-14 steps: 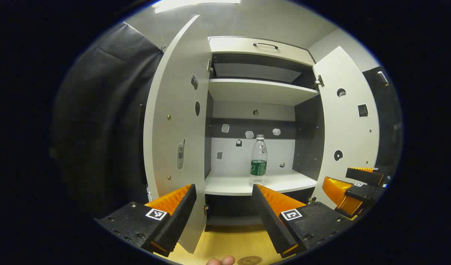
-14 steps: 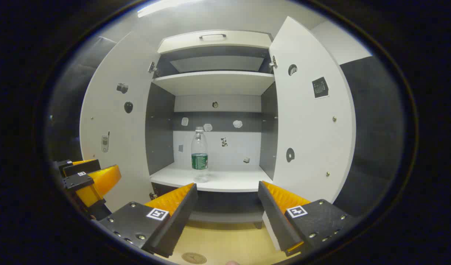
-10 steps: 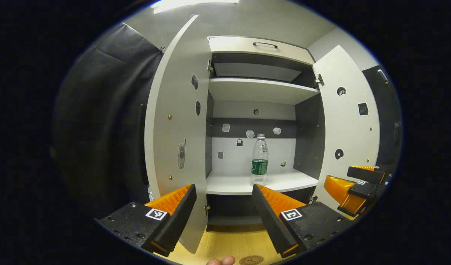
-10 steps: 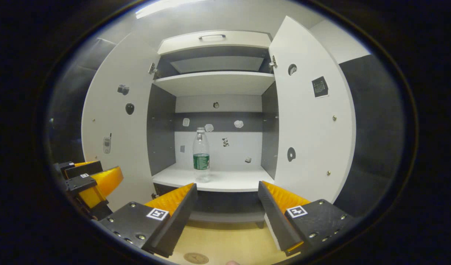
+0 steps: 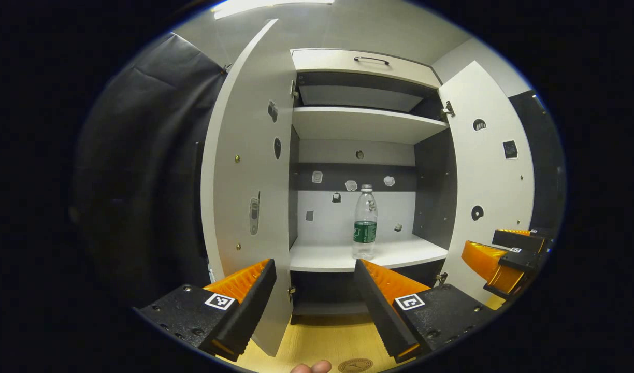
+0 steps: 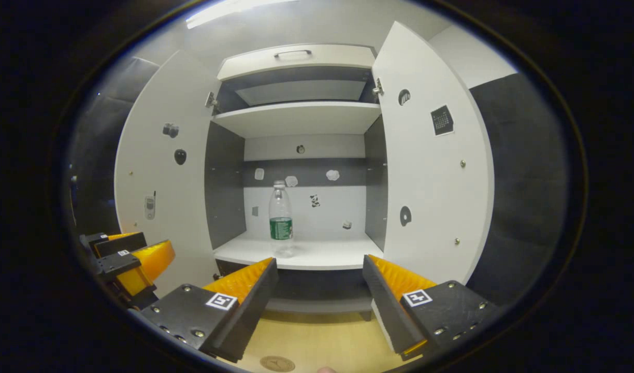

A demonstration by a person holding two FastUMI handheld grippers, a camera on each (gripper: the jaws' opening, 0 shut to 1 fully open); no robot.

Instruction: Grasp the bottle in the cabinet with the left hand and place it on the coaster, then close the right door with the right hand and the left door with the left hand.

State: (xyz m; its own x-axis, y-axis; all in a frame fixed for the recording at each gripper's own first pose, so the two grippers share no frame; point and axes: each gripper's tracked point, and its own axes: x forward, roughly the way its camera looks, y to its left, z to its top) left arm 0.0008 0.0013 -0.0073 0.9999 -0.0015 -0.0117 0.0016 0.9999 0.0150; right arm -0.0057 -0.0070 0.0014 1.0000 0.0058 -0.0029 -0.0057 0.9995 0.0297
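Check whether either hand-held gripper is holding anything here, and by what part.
Nothing is held. The left hand-held gripper and right hand-held gripper are both open, and the bottle stands untouched on the cabinet shelf.

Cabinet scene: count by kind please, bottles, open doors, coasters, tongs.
Bottle: 1
Open doors: 2, left door and right door
Coaster: 1
Tongs: 2, left tongs and right tongs
Total: 6
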